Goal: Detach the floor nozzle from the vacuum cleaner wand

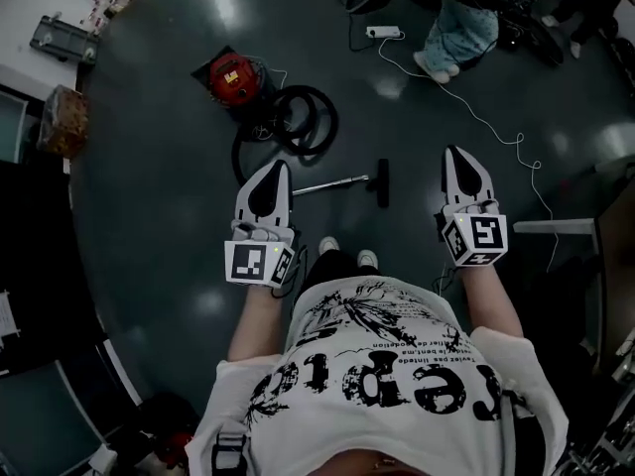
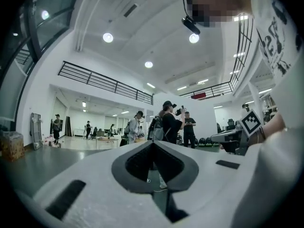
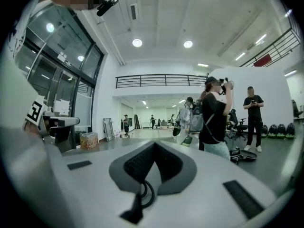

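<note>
The left gripper (image 1: pixel 278 170) and right gripper (image 1: pixel 456 157) were closed, empty, above the floor (image 1: pixel 159 196); between them lay the wand (image 1: pixel 332 184) with its floor nozzle (image 1: pixel 382 182), a coiled hose (image 1: pixel 298 119) beyond.

Power strip (image 1: pixel 383 32), brown box (image 1: pixel 62 119)

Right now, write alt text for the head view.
The left gripper and right gripper, both shut and empty, are held out over a dark floor. Below lie a red vacuum, its coiled hose, and the wand with its nozzle on.
</note>
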The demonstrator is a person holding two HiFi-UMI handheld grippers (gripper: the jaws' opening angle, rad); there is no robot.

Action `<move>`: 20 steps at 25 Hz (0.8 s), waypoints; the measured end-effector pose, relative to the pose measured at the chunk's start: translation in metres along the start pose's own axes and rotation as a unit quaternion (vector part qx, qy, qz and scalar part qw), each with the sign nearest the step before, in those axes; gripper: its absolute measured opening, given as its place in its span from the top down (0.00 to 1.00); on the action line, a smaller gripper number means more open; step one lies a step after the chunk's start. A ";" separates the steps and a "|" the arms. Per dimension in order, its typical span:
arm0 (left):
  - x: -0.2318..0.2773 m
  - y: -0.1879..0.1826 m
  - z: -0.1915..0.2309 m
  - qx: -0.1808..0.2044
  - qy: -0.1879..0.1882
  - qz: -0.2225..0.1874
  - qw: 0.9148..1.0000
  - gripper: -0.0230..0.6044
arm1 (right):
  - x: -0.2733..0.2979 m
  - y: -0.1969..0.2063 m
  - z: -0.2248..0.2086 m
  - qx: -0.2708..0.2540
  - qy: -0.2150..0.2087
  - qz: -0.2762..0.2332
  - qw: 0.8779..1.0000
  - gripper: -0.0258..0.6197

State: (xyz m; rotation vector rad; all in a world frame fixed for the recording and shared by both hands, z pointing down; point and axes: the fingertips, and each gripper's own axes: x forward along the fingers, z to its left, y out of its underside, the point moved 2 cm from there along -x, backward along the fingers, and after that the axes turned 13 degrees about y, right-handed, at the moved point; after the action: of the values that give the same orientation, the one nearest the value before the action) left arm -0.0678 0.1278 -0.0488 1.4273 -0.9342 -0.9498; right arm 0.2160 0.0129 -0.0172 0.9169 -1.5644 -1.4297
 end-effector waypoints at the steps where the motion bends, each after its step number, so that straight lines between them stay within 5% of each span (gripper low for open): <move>1: -0.006 0.001 -0.002 -0.001 -0.003 -0.005 1.000 0.96 | -0.006 0.001 0.000 0.000 -0.001 0.000 1.000 0.96; 20: -0.003 0.004 -0.010 0.006 -0.012 -0.005 1.000 0.96 | -0.016 0.004 0.012 -0.018 -0.017 -0.015 1.000 0.96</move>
State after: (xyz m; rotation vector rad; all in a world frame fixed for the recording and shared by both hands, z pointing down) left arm -0.0595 0.1339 -0.0438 1.4343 -0.9535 -0.9715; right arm 0.2119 0.0328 -0.0154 0.9030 -1.5516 -1.4974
